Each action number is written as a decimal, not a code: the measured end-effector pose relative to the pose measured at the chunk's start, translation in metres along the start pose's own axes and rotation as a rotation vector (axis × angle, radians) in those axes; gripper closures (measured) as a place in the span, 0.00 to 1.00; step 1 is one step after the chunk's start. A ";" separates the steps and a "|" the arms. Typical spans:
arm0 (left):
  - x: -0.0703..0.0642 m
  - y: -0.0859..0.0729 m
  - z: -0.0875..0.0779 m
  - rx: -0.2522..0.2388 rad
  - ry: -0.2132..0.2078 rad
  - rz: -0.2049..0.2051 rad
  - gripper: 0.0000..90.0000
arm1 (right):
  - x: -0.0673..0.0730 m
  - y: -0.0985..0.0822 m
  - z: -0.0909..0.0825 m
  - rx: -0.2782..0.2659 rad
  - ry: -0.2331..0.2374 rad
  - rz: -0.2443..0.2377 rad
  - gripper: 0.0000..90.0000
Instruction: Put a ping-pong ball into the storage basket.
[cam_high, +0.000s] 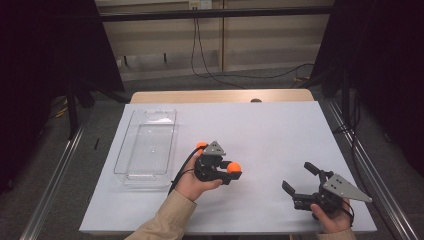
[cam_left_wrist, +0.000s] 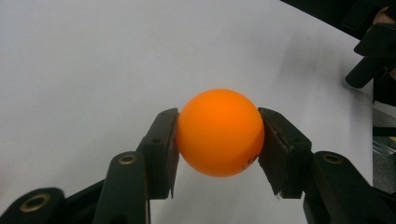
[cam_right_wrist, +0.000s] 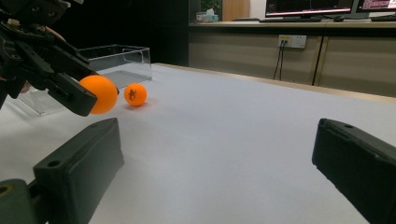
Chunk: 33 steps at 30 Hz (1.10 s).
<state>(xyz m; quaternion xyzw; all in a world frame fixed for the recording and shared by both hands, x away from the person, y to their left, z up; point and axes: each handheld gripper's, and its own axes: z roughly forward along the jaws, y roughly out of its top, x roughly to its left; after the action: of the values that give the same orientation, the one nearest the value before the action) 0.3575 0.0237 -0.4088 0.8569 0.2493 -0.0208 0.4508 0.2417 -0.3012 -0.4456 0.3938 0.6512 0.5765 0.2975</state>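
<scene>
The left tool has an orange ping-pong ball clamped between its two black jaws, one pad pressed to each side of the ball, and in the left gripper view the ball sits squarely in the grip with the white desk behind it. Taking the clear plastic tray as the landmark: in the high view this held ball is to the right of the tray's near end, well clear of its rim, carried in the person's left hand, which comes up from the near edge of the desk in a beige sleeve. A second orange ball lies on the desk between the tray and the left tool, just beside the tool's body; in the right gripper view it rests on the white surface in front of the tray, a little beyond the held ball, with a dark printed mark on its face. The tray itself lies lengthways along the left part of the desk, near its left edge. The right tool is far to the right of the tray, down by the near right corner of the desk, held in the right hand; its jaws stand wide apart with nothing between them, just bare desk showing in the gap.
</scene>
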 end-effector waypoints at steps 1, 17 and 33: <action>0.001 0.000 -0.001 0.001 0.001 0.001 0.56 | 0.000 0.000 0.000 0.001 0.001 -0.002 0.01; 0.004 0.002 -0.009 -0.007 0.009 -0.017 0.56 | 0.000 0.000 0.000 0.005 0.003 -0.006 0.01; 0.008 0.003 -0.016 -0.011 0.016 -0.033 0.56 | 0.000 0.000 0.000 0.001 0.003 -0.004 0.01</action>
<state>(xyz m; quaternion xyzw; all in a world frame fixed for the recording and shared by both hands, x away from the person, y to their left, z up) 0.3628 0.0376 -0.3988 0.8503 0.2670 -0.0201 0.4531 0.2415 -0.3009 -0.4451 0.3918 0.6527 0.5762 0.2974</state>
